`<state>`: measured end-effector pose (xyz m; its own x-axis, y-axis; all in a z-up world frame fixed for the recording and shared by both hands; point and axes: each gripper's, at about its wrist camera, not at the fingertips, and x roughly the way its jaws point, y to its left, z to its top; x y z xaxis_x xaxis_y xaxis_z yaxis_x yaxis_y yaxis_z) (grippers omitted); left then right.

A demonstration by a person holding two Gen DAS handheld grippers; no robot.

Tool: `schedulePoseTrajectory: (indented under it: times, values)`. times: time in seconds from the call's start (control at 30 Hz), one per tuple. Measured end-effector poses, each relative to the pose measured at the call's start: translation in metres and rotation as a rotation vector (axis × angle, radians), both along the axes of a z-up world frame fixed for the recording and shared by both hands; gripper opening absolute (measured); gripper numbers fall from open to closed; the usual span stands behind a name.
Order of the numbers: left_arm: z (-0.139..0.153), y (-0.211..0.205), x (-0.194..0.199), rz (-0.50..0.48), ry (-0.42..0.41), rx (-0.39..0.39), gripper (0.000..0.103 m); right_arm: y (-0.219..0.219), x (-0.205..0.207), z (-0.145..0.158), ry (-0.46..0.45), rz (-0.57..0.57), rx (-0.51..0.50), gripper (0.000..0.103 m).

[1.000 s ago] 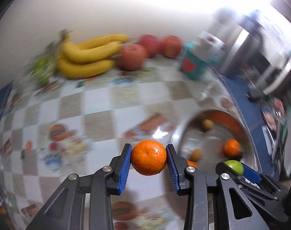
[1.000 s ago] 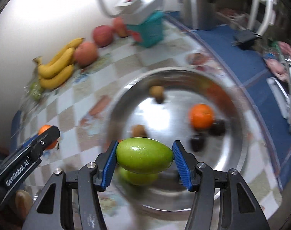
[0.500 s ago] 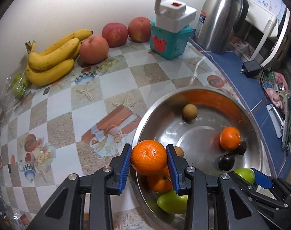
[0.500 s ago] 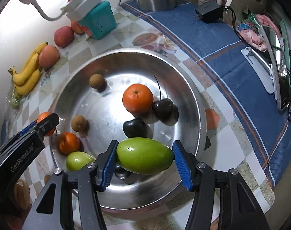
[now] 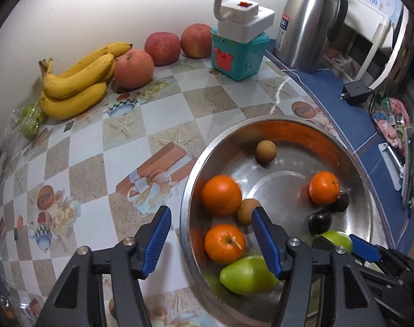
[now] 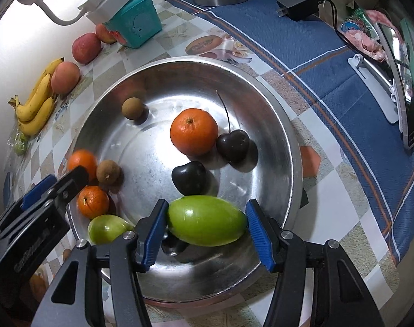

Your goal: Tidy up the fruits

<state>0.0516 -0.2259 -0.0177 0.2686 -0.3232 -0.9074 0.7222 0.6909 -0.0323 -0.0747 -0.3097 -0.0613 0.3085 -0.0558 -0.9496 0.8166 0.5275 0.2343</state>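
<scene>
Left wrist view: left gripper [image 5: 211, 241] jaws opening, orange [image 5: 221, 195] lying beyond them; right gripper [image 6: 206, 231] clamps green fruit [image 6: 207, 224]

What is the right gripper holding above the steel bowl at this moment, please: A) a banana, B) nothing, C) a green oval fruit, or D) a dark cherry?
C: in the right wrist view the right gripper has its blue pads pressed on both ends of the green oval fruit, held over the near edge of the steel bowl.
</scene>
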Motion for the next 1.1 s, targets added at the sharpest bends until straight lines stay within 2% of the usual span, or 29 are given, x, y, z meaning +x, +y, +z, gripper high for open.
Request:
schedulePoseTrajectory:
  times: [0.17, 0.23, 0.27, 0.43, 0.53, 0.67, 0.83, 0.97, 1.03, 1.1]
  values:
    - [0.012, 0.027, -0.006, 0.057, -0.005, -0.014, 0.078, 0.004, -0.008, 0.005, -0.032, -0.001, -0.001, 0.06]
    - [0.015, 0.04, -0.009, 0.087, -0.018, 0.001, 0.082, 0.008, -0.013, 0.01, -0.045, -0.004, -0.015, 0.067]
    - [0.015, 0.047, -0.011, 0.107, -0.025, 0.013, 0.082, 0.01, -0.014, 0.012, -0.045, -0.003, -0.02, 0.072]
    - [0.014, 0.082, -0.027, 0.195, -0.054, 0.063, 0.082, 0.03, -0.025, 0.025, -0.09, 0.025, -0.052, 0.074]
    - [0.017, 0.103, -0.039, 0.252, -0.091, 0.094, 0.082, 0.046, -0.028, 0.031, -0.094, 0.054, -0.071, 0.086]
    - [0.022, 0.131, -0.052, 0.325, -0.127, 0.107, 0.082, 0.069, -0.033, 0.035, -0.095, 0.106, -0.09, 0.087]
    - [0.021, 0.162, -0.055, 0.403, -0.124, 0.126, 0.083, 0.091, -0.036, 0.042, -0.098, 0.159, -0.13, 0.096]
    - [0.027, 0.178, -0.054, 0.45, -0.105, 0.08, 0.087, 0.094, -0.039, 0.051, -0.121, 0.15, -0.171, 0.1]
    - [0.03, 0.181, -0.054, 0.457, -0.117, 0.076, 0.093, 0.094, -0.038, 0.051, -0.123, 0.151, -0.175, 0.1]
    - [0.033, 0.181, -0.055, 0.453, -0.129, 0.076, 0.093, 0.094, -0.038, 0.052, -0.123, 0.151, -0.177, 0.1]
